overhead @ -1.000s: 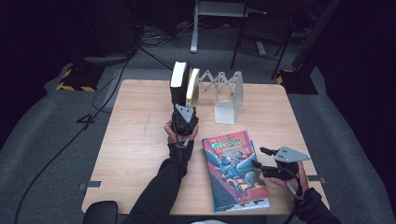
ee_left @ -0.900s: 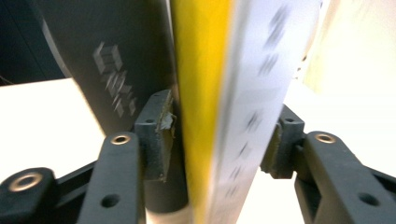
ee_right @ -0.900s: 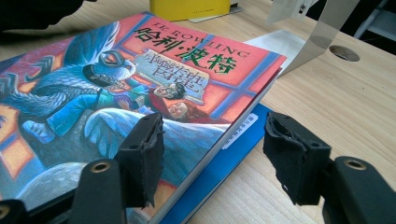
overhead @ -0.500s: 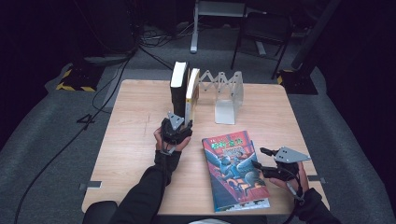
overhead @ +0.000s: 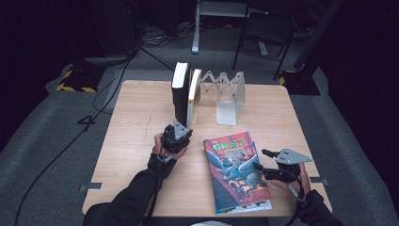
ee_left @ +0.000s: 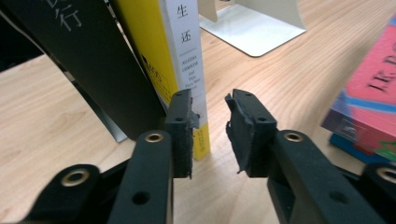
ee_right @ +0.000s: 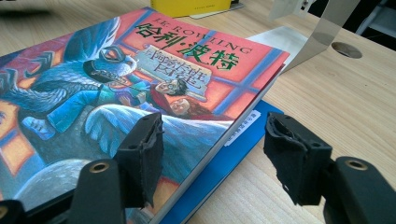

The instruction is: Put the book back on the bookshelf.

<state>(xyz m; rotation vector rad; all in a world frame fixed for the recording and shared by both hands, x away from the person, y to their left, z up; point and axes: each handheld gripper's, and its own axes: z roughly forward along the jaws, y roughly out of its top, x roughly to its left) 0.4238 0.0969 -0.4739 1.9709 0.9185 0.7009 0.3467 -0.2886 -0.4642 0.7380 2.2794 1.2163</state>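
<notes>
A black book (overhead: 180,89) and a yellow book with a white spine (overhead: 194,94) stand upright at the left end of an expanding metal book rack (overhead: 228,94). My left gripper (overhead: 181,123) sits just in front of their lower ends. In the left gripper view it (ee_left: 210,100) is open with a narrow bare gap; its jaws have just been closing, and the yellow book (ee_left: 187,46) stands behind the left pad. A colourful paperback (overhead: 235,169) lies flat on a blue book (ee_right: 229,158). My right gripper (ee_right: 215,128) is open astride the paperback's edge without pressing it.
The wooden table (overhead: 136,122) has bare room at its left and along its right side. The rack's pale base plate (ee_left: 252,28) lies beyond the upright books. Dark floor, cables and chair legs (overhead: 263,52) surround the table.
My left gripper has drawn back from the upright books toward the person and a little to the left. The right gripper and the flat books have stayed put.
</notes>
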